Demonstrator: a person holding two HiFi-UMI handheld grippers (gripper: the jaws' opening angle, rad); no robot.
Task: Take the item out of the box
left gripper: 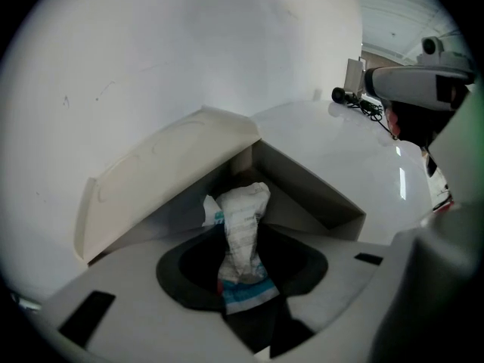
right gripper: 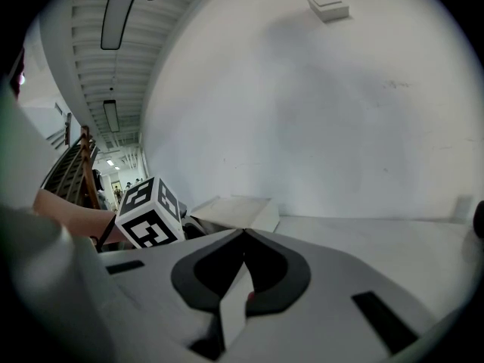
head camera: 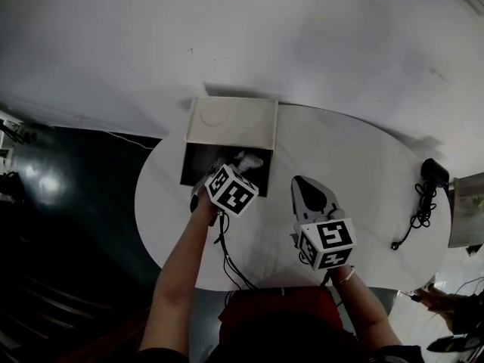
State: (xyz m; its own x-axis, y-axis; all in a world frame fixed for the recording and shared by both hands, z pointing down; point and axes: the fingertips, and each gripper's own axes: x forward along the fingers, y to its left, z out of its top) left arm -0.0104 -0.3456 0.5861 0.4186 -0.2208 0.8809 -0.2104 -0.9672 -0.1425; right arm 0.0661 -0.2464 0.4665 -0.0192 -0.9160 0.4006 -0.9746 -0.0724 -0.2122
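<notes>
An open box (head camera: 198,165) with a dark inside stands at the far left of the white oval table (head camera: 363,165), its pale lid (head camera: 231,121) flipped back toward the wall. A crumpled white packet (left gripper: 242,233) with a blue stripe stands up out of the box. My left gripper (left gripper: 243,297) is over the box's near edge and pinches the packet's lower end between its jaws. In the head view the packet (head camera: 248,159) shows just past the left gripper (head camera: 225,171). My right gripper (head camera: 306,191) rests over the table's middle, to the right of the box, shut and holding nothing.
A small black device (head camera: 432,172) with a coiled black cable (head camera: 416,214) lies at the table's right end. A white wall rises right behind the box. Dark floor (head camera: 68,225) lies beyond the table's left edge. A grey object (head camera: 467,210) stands off the right edge.
</notes>
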